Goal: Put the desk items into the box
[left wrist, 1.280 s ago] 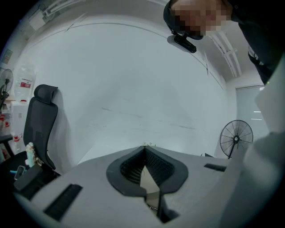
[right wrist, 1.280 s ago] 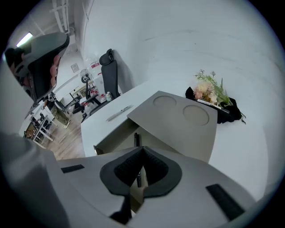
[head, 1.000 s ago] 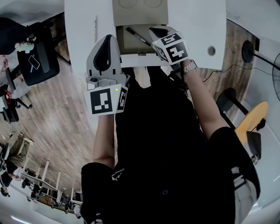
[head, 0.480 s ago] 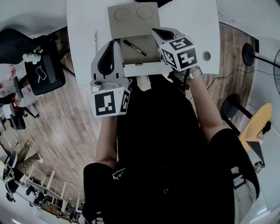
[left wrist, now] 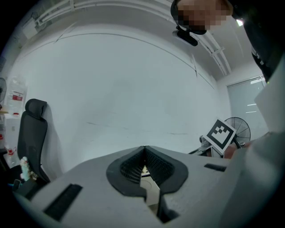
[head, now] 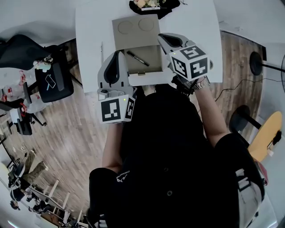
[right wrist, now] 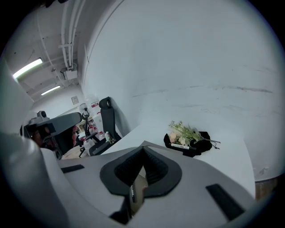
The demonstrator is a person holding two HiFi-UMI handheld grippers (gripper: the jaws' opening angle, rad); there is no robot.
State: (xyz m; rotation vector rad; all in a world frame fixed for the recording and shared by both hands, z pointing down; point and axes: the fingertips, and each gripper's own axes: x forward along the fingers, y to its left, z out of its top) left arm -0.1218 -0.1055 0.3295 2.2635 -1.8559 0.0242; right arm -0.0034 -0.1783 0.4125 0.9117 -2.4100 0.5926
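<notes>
The left gripper [head: 118,54] is held at the near left corner of the box [head: 151,67]. In the left gripper view [left wrist: 144,149] its jaws are seen pressed together at the tips, with only a thin slit left lower down. A strip of the beige box shows through that slit, and nothing is pinched. The right gripper [head: 164,38] is held at the right side of the box, and in its own view [right wrist: 143,149] its jaws are likewise closed tip to tip and empty. Whether either gripper touches the box wall cannot be told from above. Inside the open box a black pen [head: 137,58] is laid at a slant on the floor, and a short piece of it is glimpsed below the closed right jaws [right wrist: 132,194]. The lid [head: 135,26] is folded back on the far side of the box, flat on the white desk [head: 89,35], and two round imprints are seen in it. Beyond the lid, a bunch of flowers [right wrist: 185,132] is laid on a black wrap. In the head view it is cut off by the top edge [head: 149,3]. The near wall of the box is partly covered by the person's dark clothing.
</notes>
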